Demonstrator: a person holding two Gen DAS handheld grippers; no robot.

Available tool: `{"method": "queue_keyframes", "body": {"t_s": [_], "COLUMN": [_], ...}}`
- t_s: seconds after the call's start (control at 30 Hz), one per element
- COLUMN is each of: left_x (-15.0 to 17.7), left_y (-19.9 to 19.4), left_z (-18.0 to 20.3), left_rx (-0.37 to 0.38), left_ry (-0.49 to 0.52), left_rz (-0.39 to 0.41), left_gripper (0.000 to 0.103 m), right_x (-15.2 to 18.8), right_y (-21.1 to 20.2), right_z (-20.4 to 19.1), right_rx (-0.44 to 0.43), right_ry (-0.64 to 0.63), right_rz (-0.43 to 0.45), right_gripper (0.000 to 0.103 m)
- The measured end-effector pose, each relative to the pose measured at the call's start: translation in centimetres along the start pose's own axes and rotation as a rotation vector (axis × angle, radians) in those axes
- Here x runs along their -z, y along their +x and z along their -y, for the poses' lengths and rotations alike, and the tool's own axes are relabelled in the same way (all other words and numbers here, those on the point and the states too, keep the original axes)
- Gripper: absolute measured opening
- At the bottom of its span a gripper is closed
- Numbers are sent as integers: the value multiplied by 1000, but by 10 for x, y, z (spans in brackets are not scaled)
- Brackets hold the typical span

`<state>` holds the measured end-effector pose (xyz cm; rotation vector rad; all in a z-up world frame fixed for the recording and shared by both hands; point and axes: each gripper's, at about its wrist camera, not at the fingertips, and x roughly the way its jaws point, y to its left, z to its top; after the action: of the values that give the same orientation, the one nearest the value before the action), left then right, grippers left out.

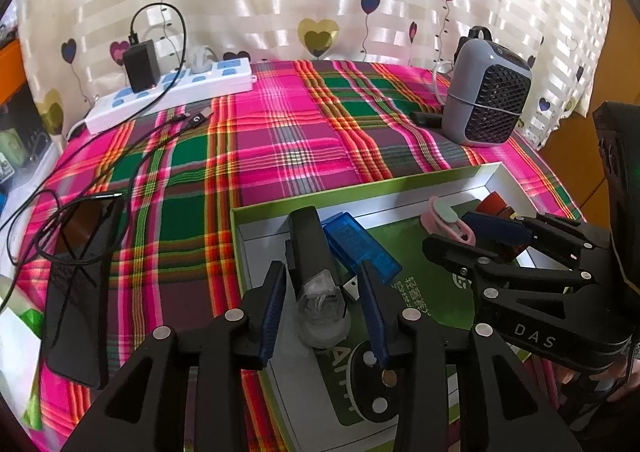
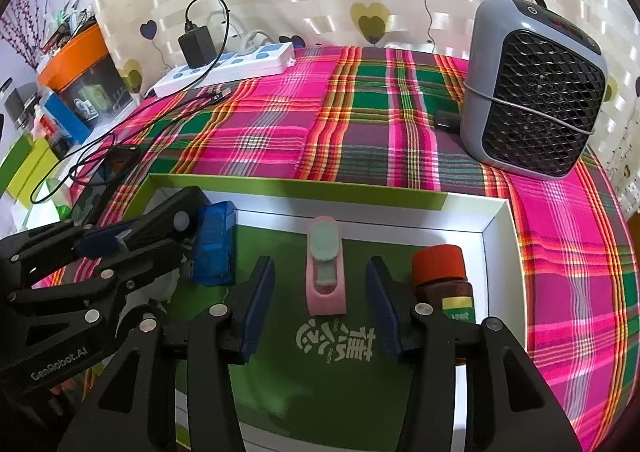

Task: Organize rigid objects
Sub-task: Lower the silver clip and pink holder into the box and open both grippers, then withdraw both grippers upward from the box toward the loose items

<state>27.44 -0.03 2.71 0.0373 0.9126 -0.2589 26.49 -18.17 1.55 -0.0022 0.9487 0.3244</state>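
Note:
A shallow green-and-white box (image 1: 280,208) (image 2: 496,236) lies on the plaid cloth. In it lie a black device with a clear end (image 1: 316,268), a blue translucent case (image 1: 360,248) (image 2: 214,248), a pink and grey clip (image 2: 326,268) (image 1: 446,220) and a brown bottle with a red cap (image 2: 440,272) (image 1: 494,204). My left gripper (image 1: 322,312) is open, its fingers on either side of the black device. My right gripper (image 2: 320,304) is open around the pink clip, apart from it; it also shows in the left wrist view (image 1: 500,240).
A grey fan heater (image 1: 486,96) (image 2: 532,92) stands at the back right. A white power strip (image 1: 168,92) (image 2: 228,68) with a black charger and cables lies at the back left. A black phone (image 1: 80,284) lies on the left. A curtain hangs behind.

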Motion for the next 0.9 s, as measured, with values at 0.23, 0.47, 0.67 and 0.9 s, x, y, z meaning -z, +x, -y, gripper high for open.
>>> {"method": "queue_keyframes", "body": {"t_s": [0.23,0.47,0.67,0.9], "left_x": [4,10,19,36], "left_y": [-11,-28,-46,-68], "left_z": [-3,-3,-1,1], "left_rx": [-26,-41,-39,-31], "left_ry": [-6,-6,-12,-28], "left_rz": [21,51,74,105], "left_gripper": [38,38,39,39], "right_x": [3,8,17,32], "right_y": [-11,-26,-39,-63], "right_z": [-4,-8,-11,-10], "right_rx": [8,14,13,9], "right_ry": [-8,-8,-4,20], "right_rz": [22,48,69,109], "right_gripper": [49,49,49,49]}}
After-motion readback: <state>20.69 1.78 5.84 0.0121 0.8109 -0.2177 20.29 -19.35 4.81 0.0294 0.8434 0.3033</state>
